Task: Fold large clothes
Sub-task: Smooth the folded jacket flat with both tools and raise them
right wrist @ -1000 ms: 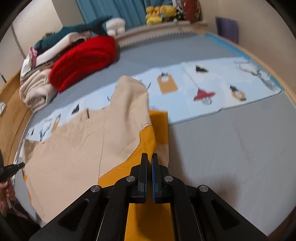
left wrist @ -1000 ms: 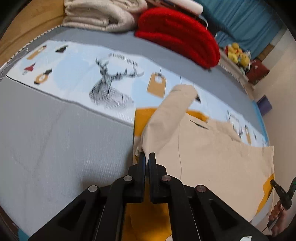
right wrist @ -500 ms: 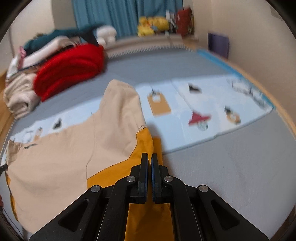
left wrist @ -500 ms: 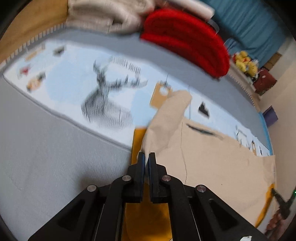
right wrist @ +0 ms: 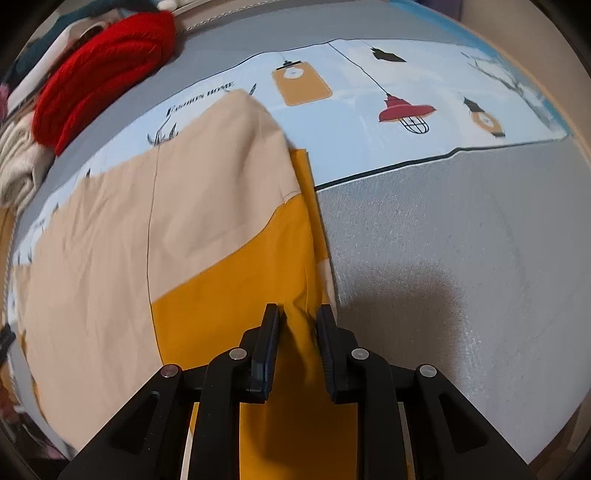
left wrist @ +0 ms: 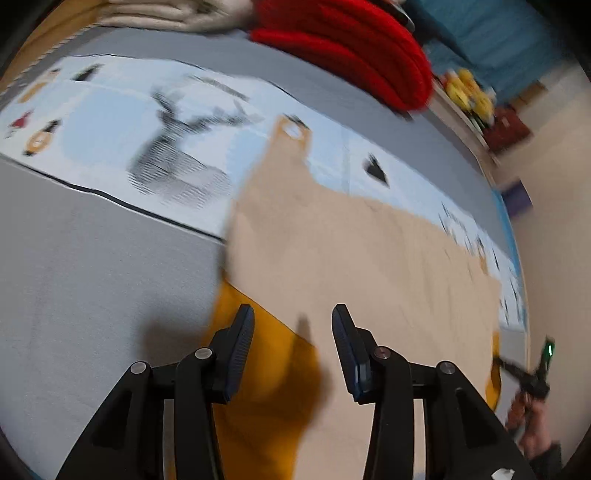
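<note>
A large beige and mustard-yellow garment (left wrist: 351, 266) lies spread flat on the grey bed cover; it also shows in the right wrist view (right wrist: 177, 221). My left gripper (left wrist: 293, 325) is open and empty, just above the garment's yellow corner. My right gripper (right wrist: 298, 317) is open, its fingers on either side of a raised yellow fold at the garment's right edge. One beige sleeve (right wrist: 240, 122) points away toward the printed sheet.
A light blue printed sheet (left wrist: 110, 122) lies across the grey cover (right wrist: 461, 258). A red knitted pile (left wrist: 351, 48) and folded cream blankets (left wrist: 166, 14) sit at the far edge. The other hand-held gripper (left wrist: 532, 373) shows at the right.
Both grippers have opened and let go of the garment. The garment has dropped flat onto the bed, and both grippers have come down closer to it.
</note>
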Action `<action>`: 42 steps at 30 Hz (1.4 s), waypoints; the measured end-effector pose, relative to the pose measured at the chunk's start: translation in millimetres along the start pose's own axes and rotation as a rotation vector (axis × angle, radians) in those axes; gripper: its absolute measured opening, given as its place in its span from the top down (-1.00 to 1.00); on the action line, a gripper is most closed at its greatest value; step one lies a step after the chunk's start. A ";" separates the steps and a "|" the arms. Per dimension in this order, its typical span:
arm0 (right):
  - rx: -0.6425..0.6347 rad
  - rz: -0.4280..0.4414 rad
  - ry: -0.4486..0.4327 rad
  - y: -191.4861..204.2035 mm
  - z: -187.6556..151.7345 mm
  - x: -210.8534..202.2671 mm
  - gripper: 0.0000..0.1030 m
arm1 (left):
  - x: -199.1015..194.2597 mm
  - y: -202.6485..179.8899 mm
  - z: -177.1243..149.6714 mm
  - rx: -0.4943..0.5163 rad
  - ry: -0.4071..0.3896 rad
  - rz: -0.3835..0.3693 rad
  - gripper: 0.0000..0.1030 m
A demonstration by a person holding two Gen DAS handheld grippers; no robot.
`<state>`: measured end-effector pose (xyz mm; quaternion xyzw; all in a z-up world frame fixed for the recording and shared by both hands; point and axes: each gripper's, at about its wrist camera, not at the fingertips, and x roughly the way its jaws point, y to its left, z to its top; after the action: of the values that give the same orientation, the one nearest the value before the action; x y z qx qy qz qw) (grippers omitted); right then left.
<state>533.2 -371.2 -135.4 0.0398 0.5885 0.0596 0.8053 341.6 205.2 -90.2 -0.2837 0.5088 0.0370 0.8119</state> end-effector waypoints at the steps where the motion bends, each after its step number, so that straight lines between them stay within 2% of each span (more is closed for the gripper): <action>1: -0.015 -0.009 -0.008 1.7 -2.2 -1.5 0.75 | 4.6 -6.8 -3.2 0.029 0.026 -0.014 0.24; 3: -0.026 -0.021 -0.022 3.4 -4.8 -4.5 0.87 | 15.8 -27.9 -13.3 0.130 0.081 -0.029 0.24; 5: -0.028 -0.036 -0.039 4.9 -5.4 -7.5 0.91 | 24.5 -47.0 -24.1 0.239 0.115 -0.012 0.24; 7: -0.023 -0.055 -0.048 4.3 -6.4 -9.1 0.93 | 36.7 -57.6 -31.0 0.337 0.122 0.083 0.20; 8: -0.022 -0.061 -0.044 4.1 -6.0 -8.3 0.93 | 42.9 -55.5 -32.7 0.352 0.129 0.128 0.20; 9: -0.027 -0.065 -0.041 4.6 -5.2 -6.8 0.93 | 54.2 -46.6 -32.8 0.345 0.151 0.205 0.19; 11: -0.040 -0.073 -0.040 5.4 -4.6 -5.0 0.92 | 62.1 -28.3 -28.2 0.280 0.158 0.278 0.17; 13: -0.036 -0.068 -0.044 4.1 -3.3 -5.7 0.92 | 52.5 -6.7 -18.2 0.169 0.102 0.350 0.17; 14: -0.032 -0.066 -0.048 3.4 -2.9 -7.3 0.91 | 45.6 -0.6 -15.3 0.141 0.074 0.387 0.25; 15: -0.027 -0.058 -0.053 2.4 -2.3 -10.3 0.79 | 37.6 3.0 -13.6 0.119 0.049 0.401 0.32; 16: -0.025 -0.059 -0.066 2.0 -2.3 -15.6 0.74 | 31.1 2.8 -13.2 0.110 0.032 0.377 0.32; 18: -0.041 -0.051 -0.110 4.6 -4.4 -29.3 0.74 | 19.2 -6.4 -16.0 0.127 0.018 0.260 0.32; 19: -0.068 -0.045 -0.133 7.9 -6.6 -36.9 0.74 | 15.2 -19.3 -22.4 0.176 0.030 0.181 0.32; 20: -0.092 -0.041 -0.149 11.1 -8.4 -41.5 0.74 | 13.4 -27.7 -27.4 0.216 0.043 0.139 0.32; 21: -0.142 -0.026 -0.168 16.9 -14.0 -48.9 0.74 | 13.9 -43.9 -38.6 0.295 0.081 0.074 0.28; 22: -0.195 0.008 -0.168 22.4 -21.1 -52.9 0.74 | 16.2 -58.3 -50.0 0.371 0.115 0.033 0.28; 24: -0.277 0.070 -0.117 29.9 -36.1 -50.2 0.74 | 20.0 -74.7 -72.5 0.498 0.169 0.007 0.26; 25: -0.305 0.074 -0.095 31.0 -41.4 -47.3 0.74 | 24.7 -82.8 -86.7 0.568 0.209 0.003 0.25; 27: -0.391 0.041 -0.015 32.5 -59.6 -33.8 0.74 | 37.2 -85.8 -106.9 0.645 0.294 0.010 0.24; 29: -0.436 -0.003 0.073 28.2 -74.6 -17.9 0.74 | 49.9 -83.2 -125.7 0.710 0.348 0.086 0.22; 31: -0.470 -0.068 0.149 19.4 -89.0 -3.6 0.74 | 46.0 -82.3 -131.9 0.732 0.334 0.103 0.20; 33: -0.474 -0.070 0.145 14.2 -93.5 -6.3 0.75 | 39.8 -77.0 -131.8 0.701 0.324 0.102 0.20; 39: -0.438 -0.090 0.173 -2.9 -101.6 -9.8 0.75 | 25.9 -46.8 -140.0 0.632 0.311 0.192 0.19; 42: -0.441 -0.170 0.195 -10.1 -109.2 -8.7 0.74 | 20.0 -35.0 -153.2 0.645 0.296 0.257 0.18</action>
<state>427.1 -383.1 -161.7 -0.1924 0.6372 0.1221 0.7363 240.1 95.0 -141.6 0.0504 0.6375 -0.0647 0.7661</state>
